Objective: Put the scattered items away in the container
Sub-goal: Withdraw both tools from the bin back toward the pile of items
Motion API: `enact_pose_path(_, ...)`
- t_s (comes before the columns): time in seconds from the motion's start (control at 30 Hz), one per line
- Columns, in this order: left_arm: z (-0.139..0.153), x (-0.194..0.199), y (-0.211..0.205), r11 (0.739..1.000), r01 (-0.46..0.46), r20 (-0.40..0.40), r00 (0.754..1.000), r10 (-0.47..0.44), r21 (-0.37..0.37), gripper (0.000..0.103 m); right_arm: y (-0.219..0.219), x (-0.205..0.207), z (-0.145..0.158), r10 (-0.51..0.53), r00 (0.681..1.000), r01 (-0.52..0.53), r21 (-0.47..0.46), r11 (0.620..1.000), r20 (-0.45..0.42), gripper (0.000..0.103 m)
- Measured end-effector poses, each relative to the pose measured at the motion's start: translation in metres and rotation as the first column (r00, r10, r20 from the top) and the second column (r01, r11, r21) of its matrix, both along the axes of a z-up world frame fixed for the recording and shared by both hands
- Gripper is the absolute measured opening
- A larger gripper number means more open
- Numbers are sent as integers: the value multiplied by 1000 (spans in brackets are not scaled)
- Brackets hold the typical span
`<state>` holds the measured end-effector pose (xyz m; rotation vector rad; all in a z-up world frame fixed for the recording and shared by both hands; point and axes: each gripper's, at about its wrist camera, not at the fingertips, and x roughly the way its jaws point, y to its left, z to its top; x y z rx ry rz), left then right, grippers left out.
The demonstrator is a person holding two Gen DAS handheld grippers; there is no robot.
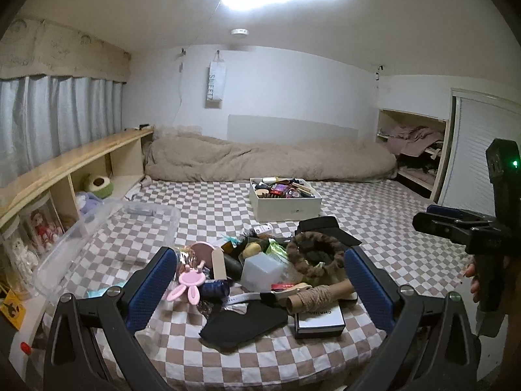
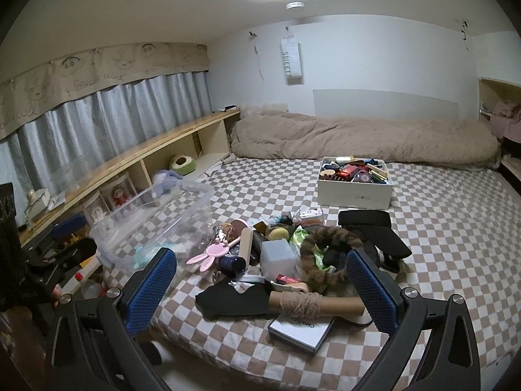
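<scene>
both tongs, left tongs (image 1: 257,280) and right tongs (image 2: 260,280), gape wide and empty over the clutter pile (image 1: 270,270) on the bed; clear container (image 2: 156,228) sits just left. nothing picked yet; next comes a first grab.

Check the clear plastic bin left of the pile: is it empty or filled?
Nearly empty. Through the clear plastic bin's walls only checkered bedding shows, perhaps something pale blue at its near corner.

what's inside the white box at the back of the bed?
The white box is packed to the rim with small cosmetics-like items: gold, red and dark pieces on top. Lower layers are covered, and individual items are too small to identify.
</scene>
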<state>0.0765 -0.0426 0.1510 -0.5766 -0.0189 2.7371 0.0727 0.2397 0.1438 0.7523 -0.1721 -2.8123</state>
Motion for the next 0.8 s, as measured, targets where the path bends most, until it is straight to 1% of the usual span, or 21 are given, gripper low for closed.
enact_pose_path(0.07,0,0,0,1000,1,7,1000,-1,5,103,3,2,-1,-10,1000,10,-2,1000,-1,103)
enact_pose_path(0.2,1,0,-1,1000,-6,-2,1000,6,4,103,8,3,-5,-35,999,35,1,999,2,103)
enact_pose_path(0.33,-2,-6,-2,1000,-19,2,1000,19,-2,103,12,-5,-9,-50,999,50,13,999,14,103)
enact_pose_path(0.4,-4,-13,1,1000,-19,5,1000,19,-15,103,14,-8,-8,-61,998,61,20,998,-17,103)
enact_pose_path(0.47,-7,-22,5,999,-25,0,1000,25,-24,103,18,-11,-9,-80,994,81,7,997,-80,103)
enact_pose_path(0.53,-12,-30,9,998,-48,-16,999,48,-27,103,22,-19,-15,-103,987,103,-3,995,-122,103)
enact_pose_path(0.6,-19,-40,12,996,-80,-45,996,79,-26,103,26,-30,-23,-122,983,122,-6,993,-141,103)
enact_pose_path(0.67,-28,-51,15,997,-78,-59,995,77,-12,103,31,-47,-33,-130,984,131,0,991,-124,103)
enact_pose_path(0.73,-39,-67,18,998,-67,-40,997,66,-10,103,36,-59,-42,-130,987,131,0,991,-92,103)
enact_pose_path(0.8,-51,-85,23,998,-54,-7,999,54,-16,103,45,-75,-54,-131,991,130,-13,991,-42,103)
